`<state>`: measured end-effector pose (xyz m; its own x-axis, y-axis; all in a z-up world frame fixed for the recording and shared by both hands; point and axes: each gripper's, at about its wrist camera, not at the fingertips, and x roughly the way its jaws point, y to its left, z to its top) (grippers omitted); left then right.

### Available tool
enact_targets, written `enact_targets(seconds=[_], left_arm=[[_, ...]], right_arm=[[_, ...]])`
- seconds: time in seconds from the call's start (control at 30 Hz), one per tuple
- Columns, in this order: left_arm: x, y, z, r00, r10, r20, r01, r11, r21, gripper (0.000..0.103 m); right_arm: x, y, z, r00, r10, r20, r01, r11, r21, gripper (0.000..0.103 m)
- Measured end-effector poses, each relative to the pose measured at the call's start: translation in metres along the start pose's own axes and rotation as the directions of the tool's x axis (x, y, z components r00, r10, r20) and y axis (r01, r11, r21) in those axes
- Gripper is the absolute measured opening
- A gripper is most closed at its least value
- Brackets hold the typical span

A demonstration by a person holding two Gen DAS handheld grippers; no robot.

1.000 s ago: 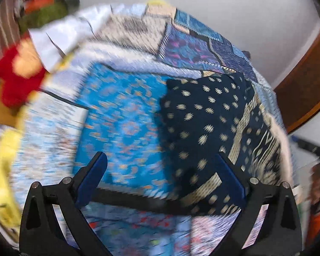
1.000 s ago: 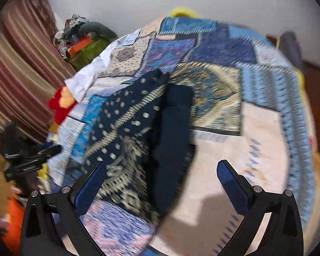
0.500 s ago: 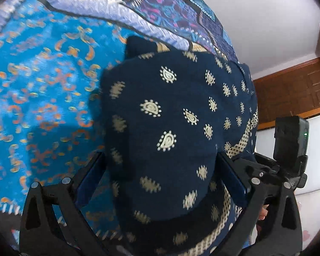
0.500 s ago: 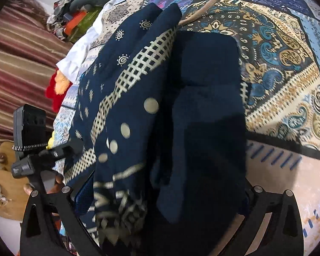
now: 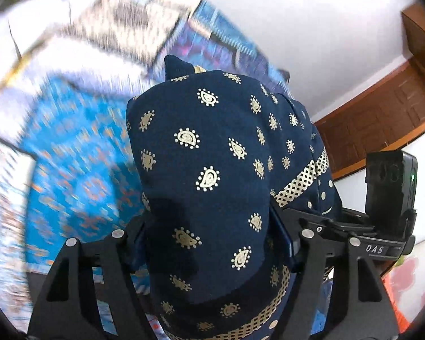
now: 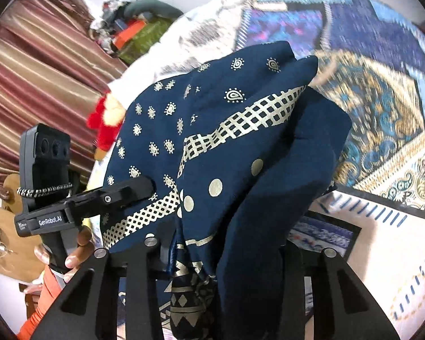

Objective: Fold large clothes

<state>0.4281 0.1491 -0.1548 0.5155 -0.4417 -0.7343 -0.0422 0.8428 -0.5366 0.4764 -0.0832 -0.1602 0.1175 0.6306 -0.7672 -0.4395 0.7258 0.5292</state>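
two sets of fingers are clamped on the same navy garment [image 5: 212, 175] right now, and that's the whole story up close: the left gripper [image 5: 209, 243] has its fingers [image 5: 282, 235] drawn in tight against a thick bunch of paisley-printed cloth, and the right gripper [image 6: 226, 252] is closed just as hard on a gathered wad with the gold lattice band and dots running through it. the garment [image 6: 229, 147] looks doubled over on itself already, several layers stacked in each grip, so by my read at least one fold is in and the bundle is being carried or flipped for the next one; laying it flat and squaring it off looks like what's left. it hangs lifted between both grippers, above the patchwork bedspread [image 6: 382, 107], not resting flat. further out, the other handheld unit shows in each view, a red soft toy [image 6: 104, 124] sits by the bed's edge, then striped curtains [image 6: 36, 65] beyond.
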Motion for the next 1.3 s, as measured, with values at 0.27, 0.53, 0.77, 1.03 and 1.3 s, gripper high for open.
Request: enact_targets(seconds=[0.27,0.53,0.77,1.03,1.3], left_arm=[[-0.083,0.022,0.008,0.995,0.051,0.087,-0.053,0.998,0.024,0.071],[-0.084,0.097,-0.017,0.994,0.111,0.024,-0.11,0.992,-0.059,0.071],[-0.047,0.165,-0.052,0.987,0.12,-0.106,-0.134,0.982,-0.132,0.071],[-0.034,0.148,-0.072,0.974,0.215,-0.067,-0.215,0.977,0.003,0.079],[-0.077,0.111,-0.099,0.924,0.381,0.041,-0.383,0.918,0.108,0.084]], right_arm=[[-0.003,0.082,0.012,0.997,0.052,0.06,-0.048,0.997,-0.066,0.037],[0.071,0.113,0.003,0.997,0.068,-0.04,-0.07,0.997,-0.044,0.037],[0.154,0.109,-0.018,0.98,0.032,-0.198,-0.037,0.999,-0.021,0.037],[0.176,0.1,-0.033,0.976,-0.095,-0.195,0.082,0.994,-0.075,0.058],[0.119,0.102,-0.049,0.981,-0.157,-0.115,0.133,0.973,-0.19,0.072]])
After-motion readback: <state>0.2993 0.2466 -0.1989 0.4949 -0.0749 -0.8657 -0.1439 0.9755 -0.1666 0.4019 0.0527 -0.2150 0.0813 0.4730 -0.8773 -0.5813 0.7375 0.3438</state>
